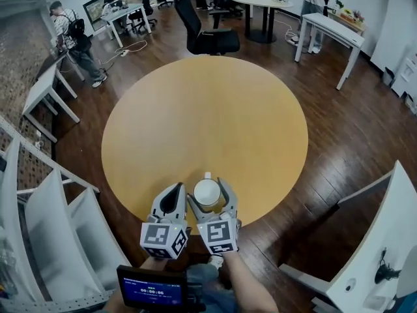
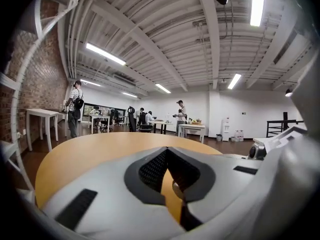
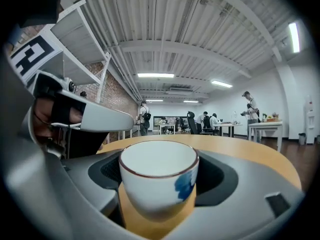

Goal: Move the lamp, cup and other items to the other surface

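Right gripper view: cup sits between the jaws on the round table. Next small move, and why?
Probably a short, straight lift. The jaws of the right gripper seem to touch both sides of the cup, which stands upright on the round table close to its near edge. The left gripper is shut and empty right beside it, so going straight up looks safer than going sideways.

Bright ceiling strip lights [image 2: 105, 54]; fisheye bending at edges; near jaws seemingly soft-focused.

Round wooden table [image 1: 195, 116] bearing white cup [image 1: 207, 193]
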Tool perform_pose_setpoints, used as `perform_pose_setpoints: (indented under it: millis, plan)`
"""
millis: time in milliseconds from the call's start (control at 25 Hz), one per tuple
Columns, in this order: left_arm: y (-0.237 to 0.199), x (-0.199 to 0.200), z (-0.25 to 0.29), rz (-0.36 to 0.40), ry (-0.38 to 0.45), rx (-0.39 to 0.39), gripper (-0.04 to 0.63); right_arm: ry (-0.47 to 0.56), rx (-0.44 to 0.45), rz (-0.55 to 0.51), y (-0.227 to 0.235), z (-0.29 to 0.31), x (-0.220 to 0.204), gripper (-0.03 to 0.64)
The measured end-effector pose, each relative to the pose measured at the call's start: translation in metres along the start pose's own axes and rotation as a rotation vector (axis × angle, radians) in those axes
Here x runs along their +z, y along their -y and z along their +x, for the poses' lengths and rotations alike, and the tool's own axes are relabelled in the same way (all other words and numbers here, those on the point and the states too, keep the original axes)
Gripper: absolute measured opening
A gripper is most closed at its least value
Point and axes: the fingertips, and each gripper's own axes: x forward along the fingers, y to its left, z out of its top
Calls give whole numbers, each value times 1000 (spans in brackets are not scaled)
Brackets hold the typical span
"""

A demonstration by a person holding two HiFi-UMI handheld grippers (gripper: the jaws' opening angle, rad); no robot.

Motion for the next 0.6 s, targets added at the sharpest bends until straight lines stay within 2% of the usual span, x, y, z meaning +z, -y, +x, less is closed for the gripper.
perform_pose_setpoints:
  millis: [200, 360, 600]
  plan:
    - [-13, -9, 3, -1, -25, 7, 5, -35, 37, 7, -12, 22, -20, 385]
    - [-16, -11, 5, -5, -22, 1, 5, -64, 26, 17, -12, 25, -35, 387]
    - [-14, -12, 6, -6, -18, -2, 5, -57, 28, 26, -12, 25, -37, 393]
